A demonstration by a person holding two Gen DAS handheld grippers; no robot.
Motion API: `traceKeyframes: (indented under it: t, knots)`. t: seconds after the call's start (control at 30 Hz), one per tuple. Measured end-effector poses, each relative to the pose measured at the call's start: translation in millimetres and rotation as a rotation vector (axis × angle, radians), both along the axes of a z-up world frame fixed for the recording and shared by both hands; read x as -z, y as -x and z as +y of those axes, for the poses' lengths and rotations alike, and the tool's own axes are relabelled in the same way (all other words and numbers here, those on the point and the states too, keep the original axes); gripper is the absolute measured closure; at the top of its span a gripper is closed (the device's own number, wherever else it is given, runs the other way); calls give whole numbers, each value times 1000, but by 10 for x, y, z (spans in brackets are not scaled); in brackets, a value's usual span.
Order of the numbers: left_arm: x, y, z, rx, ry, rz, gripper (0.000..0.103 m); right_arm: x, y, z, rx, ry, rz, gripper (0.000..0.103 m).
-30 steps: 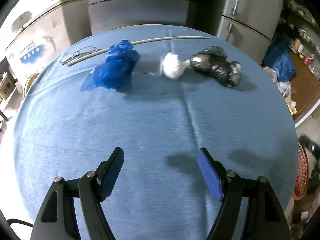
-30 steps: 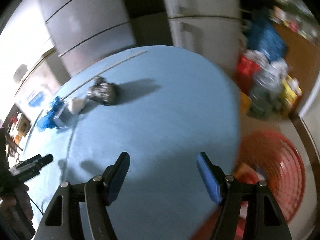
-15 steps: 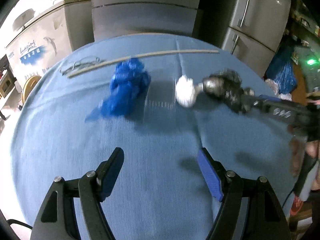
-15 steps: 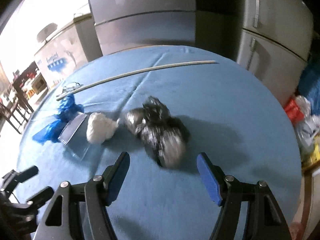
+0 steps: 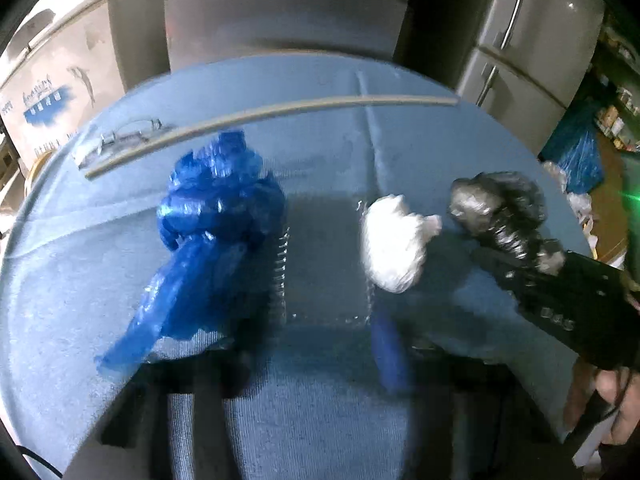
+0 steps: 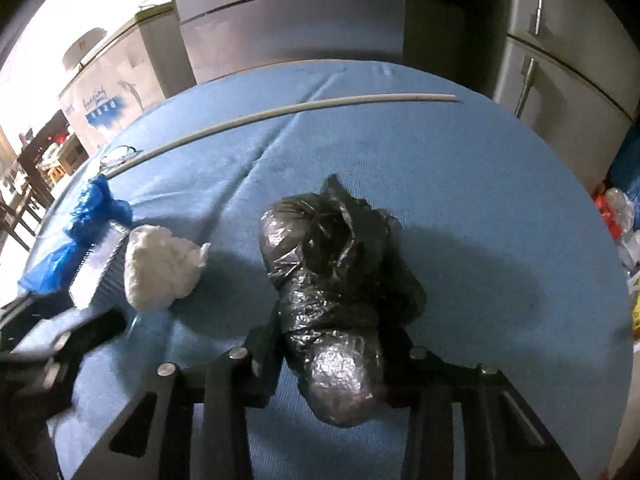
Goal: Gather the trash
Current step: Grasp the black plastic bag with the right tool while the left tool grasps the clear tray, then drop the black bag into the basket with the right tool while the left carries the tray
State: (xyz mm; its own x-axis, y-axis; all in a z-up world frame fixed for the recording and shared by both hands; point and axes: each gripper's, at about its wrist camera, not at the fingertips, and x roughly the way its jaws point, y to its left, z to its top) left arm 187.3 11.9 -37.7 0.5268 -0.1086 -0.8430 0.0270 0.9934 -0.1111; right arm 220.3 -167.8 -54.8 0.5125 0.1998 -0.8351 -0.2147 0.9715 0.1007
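I had both hand-held grippers down over the blue-covered counter, trash laid in a row across it. My right hand-held gripper had the crumpled black-and-silver bag between its jaws, w/ the jaws closing and both sides already against the bag's near lump; rest of the bag lay on the cloth ahead. In the left wrist view that same bag sat at far right w/ the right gripper body over it and a hand at the edge.

My left hand-held gripper was badly blurred; jaws had come in as far as they go, around the near edge of a clear plastic tray. Whether the pads actually pinched it, I couldn't tell. Blue plastic bag lay touching the tray's left side, white wad against its right. Beyond them: a long pale stick and glasses near the far-left rim.
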Motion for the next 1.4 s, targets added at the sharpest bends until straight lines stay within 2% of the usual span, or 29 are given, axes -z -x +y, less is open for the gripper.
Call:
traceKeyframes:
  t: [0.1,0.27,0.57,0.83,1.4]
  knots:
    - [-37,73,11,8,-7,-6,58,-32,96,-44,11,-21,-7,64]
    - [-163,442,7,10,-45,-40,58,-153,419,-181,46,-91,-25,64]
    - [-306,1112,-188,31,-55,-64,58,-339,1355,-428,122,-214,-47,64]
    - [-308,1483,-328,49,-57,-60,58,-379,1997,-586,160,-226,-54,64]
    - [-397,1760,-396,58,-78,-92,58,-454,2356,-544,165,-225,-78,64]
